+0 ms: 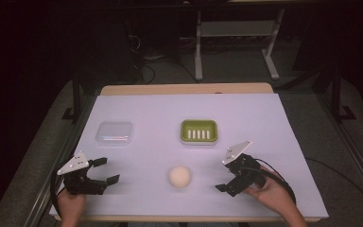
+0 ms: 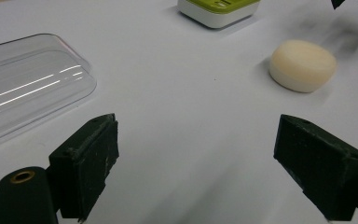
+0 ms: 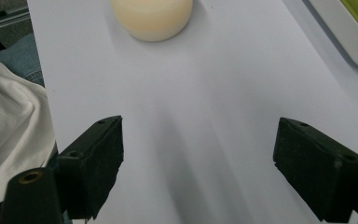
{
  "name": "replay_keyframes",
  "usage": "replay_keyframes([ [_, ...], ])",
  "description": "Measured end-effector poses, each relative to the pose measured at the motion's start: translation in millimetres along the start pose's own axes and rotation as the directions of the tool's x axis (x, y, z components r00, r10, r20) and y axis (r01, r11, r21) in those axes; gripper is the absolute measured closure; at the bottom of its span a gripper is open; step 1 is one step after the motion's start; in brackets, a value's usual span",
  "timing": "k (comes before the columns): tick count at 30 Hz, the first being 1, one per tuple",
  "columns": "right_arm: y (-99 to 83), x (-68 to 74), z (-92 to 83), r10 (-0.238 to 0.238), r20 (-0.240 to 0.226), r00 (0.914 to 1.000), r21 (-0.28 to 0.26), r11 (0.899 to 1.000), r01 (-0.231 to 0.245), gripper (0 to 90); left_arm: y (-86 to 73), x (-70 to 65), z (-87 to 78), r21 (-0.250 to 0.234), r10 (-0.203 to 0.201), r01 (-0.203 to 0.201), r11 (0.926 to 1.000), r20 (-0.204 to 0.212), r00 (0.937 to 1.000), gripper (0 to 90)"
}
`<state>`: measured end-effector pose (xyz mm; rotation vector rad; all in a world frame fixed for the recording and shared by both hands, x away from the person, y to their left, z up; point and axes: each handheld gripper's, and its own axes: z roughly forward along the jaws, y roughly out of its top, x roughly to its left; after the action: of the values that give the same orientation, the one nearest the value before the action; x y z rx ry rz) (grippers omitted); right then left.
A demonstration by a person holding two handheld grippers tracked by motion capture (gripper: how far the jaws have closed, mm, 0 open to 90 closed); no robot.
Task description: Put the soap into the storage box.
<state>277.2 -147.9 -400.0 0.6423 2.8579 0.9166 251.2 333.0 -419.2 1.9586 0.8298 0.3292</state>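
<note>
Left gripper [image 1: 105,171]: jaws wide apart, empty, soap ahead to its right.
Right gripper [image 1: 226,171]: jaws spread, empty, aimed at soap just ahead.
Soap [image 1: 179,176]: between both grippers, touching neither; lying flat on table [image 1: 264,123].
Handling: probably light, firm, smooth, likely slippery.
Grip: across rounded sides, mid-height, moderate squeeze.
Soap dish [image 1: 198,131]: beyond soap.
Clear lid [image 1: 115,133]: ahead of left gripper.

**Edges Cut Off Much**

The lid [image 2: 25,81] ran off the left edge in the left gripper view; the dish [image 2: 219,10] was clipped at the top. In the right gripper view the soap [image 3: 152,16] lost its top, and the dish [image 3: 349,32] showed one corner.
</note>
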Motion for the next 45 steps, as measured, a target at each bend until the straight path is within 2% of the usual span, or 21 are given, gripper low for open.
replay_keyframes([
  [8,11.8,0.3,5.7,-0.025,-0.003,0.9997,0.01,1.0,0.025,15.6,0.2,0.1,-0.3,-0.008,-0.003,0.003,1.0,0.003,1.0,13.2],
  [21,31.6,1.4,21.4,-0.059,-0.036,0.9976,0.016,0.998,0.059,15.2,1.0,-0.3,-0.7,-0.008,-0.003,0.003,1.0,0.003,1.0,13.2],
  [22,33.1,2.2,22.2,-0.05,-0.042,0.9979,0.018,0.999,0.051,15.2,1.0,-0.3,-0.7,-0.01,-0.003,0.003,0.9999,0.003,1.0,13.2],
  [23,34.1,1.6,23.4,-0.066,-0.042,0.9969,0.017,0.998,0.067,15.2,1.0,-0.2,-0.8,-0.01,-0.003,0.003,0.9999,0.003,1.0,13.2],
  [28,40.3,3.2,27.4,-0.056,-0.055,0.9969,0.023,0.998,0.057,14.9,1.1,0.4,-1.8,-0.008,0.001,-0.001,1.0,0.0,1.0,13.2],
  [40,52.8,5.2,33.8,-0.086,-0.064,0.9942,0.022,0.996,0.088,14.9,1.3,-0.1,-1.6,-0.013,0.0,0.0,0.9999,0.0,1.0,13.2],
  [45,57.7,5.5,33.7,-0.083,-0.064,0.9945,0.016,0.996,0.084,14.9,1.4,0.2,-2.2,-0.011,0.001,-0.001,0.9999,-0.002,1.0,13.2],
])
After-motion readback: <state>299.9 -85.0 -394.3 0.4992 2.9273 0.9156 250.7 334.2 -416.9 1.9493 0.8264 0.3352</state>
